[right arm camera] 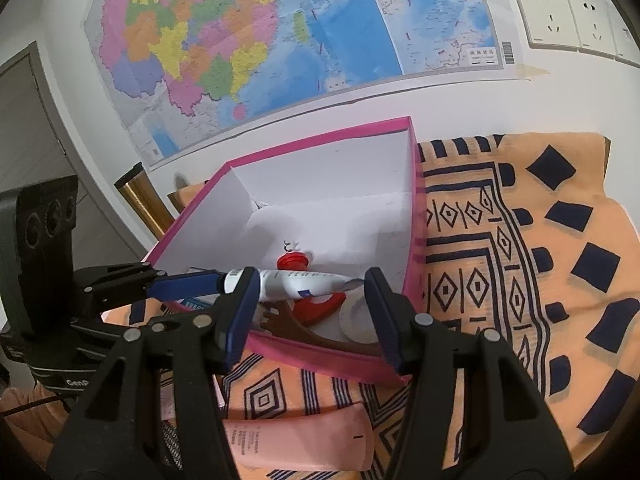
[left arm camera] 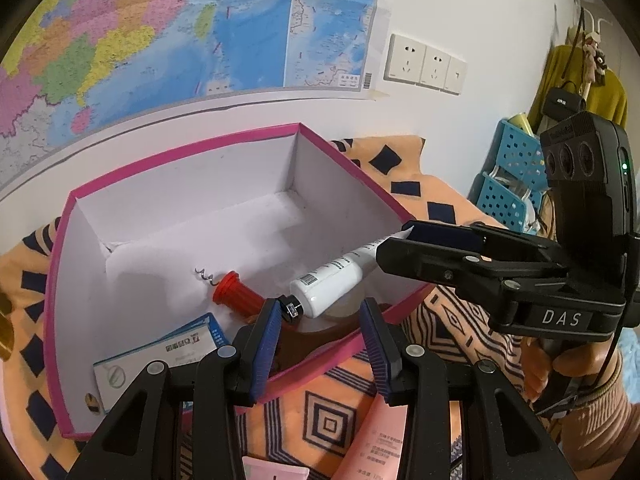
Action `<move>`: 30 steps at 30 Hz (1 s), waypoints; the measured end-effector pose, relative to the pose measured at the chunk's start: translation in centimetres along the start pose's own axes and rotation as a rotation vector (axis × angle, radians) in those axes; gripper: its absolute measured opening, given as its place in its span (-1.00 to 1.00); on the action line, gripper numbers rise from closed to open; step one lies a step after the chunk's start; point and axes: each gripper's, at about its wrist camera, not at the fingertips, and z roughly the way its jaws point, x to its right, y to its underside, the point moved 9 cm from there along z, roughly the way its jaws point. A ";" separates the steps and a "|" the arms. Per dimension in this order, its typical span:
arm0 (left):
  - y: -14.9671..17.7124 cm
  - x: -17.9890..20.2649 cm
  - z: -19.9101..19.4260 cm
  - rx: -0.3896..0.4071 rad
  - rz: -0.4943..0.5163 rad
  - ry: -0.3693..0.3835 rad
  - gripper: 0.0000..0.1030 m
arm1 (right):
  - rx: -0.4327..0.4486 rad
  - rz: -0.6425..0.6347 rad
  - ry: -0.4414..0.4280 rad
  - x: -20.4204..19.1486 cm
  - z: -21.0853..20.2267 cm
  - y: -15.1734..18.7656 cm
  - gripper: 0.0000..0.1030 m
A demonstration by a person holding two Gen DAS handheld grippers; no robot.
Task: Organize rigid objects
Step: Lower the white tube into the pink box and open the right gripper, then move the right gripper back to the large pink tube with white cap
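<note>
A wall map (left arm camera: 180, 40) hangs at left, sockets (left arm camera: 424, 64) to its right. On the bench's orange patterned cloth (left arm camera: 452, 320) sits a pink box (left arm camera: 184, 156) holding a red corkscrew (left arm camera: 236, 292). The left gripper (left arm camera: 320, 308) angles down over the box's near wall, fingers released. The right gripper (right arm camera: 311, 276) reaches in, fingers grasping the tail of a white tube (left arm camera: 332, 280) above the box floor.

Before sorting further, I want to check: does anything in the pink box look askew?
Yes. The white tube lies slanted in the pink box, its flat end raised near the rim, unlike the red corkscrew lying flat.
</note>
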 end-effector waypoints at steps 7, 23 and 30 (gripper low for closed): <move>-0.3 0.0 0.5 -0.002 -0.014 0.005 -0.20 | 0.014 0.014 0.018 0.4 -0.1 -0.1 0.10; 3.7 -2.6 -5.8 0.121 -0.084 -0.044 0.04 | 0.026 0.000 -0.121 -1.3 -4.5 2.6 0.11; 8.6 -1.5 -6.1 0.079 -0.137 -0.019 0.04 | -0.048 -0.010 -0.118 -1.5 -3.7 6.1 0.13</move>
